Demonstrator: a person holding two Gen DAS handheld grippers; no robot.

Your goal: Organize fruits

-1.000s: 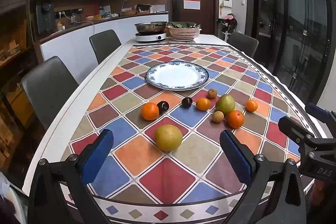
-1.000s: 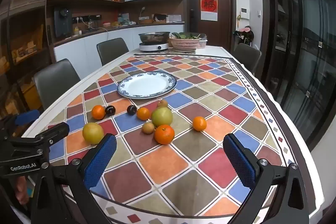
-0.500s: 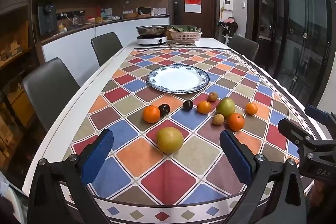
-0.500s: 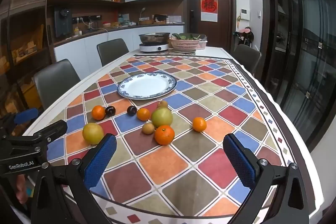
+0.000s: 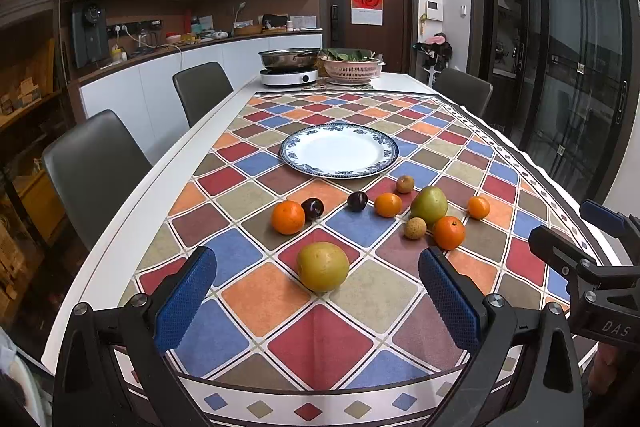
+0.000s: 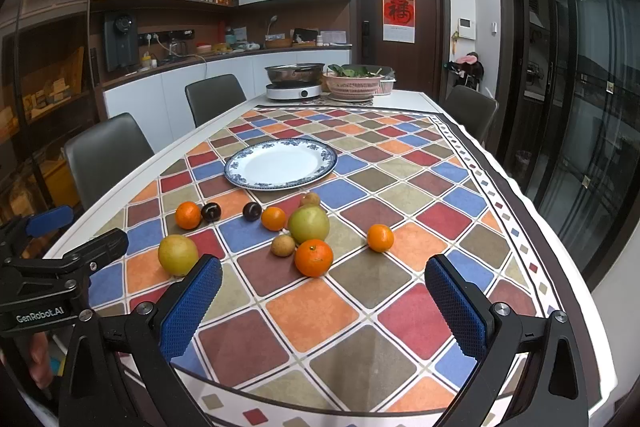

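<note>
the round oranges, dark plums, green pears and small brown fruits (image 5: 428, 205) all lie loose on the checkered surface (image 5: 320, 339), just before the empty blue-rimmed white plate (image 5: 339, 151). nothing looks sorted yet. the left gripper (image 5: 318, 301) and right gripper (image 6: 320, 305) hover wide apart, holding nothing.
</note>
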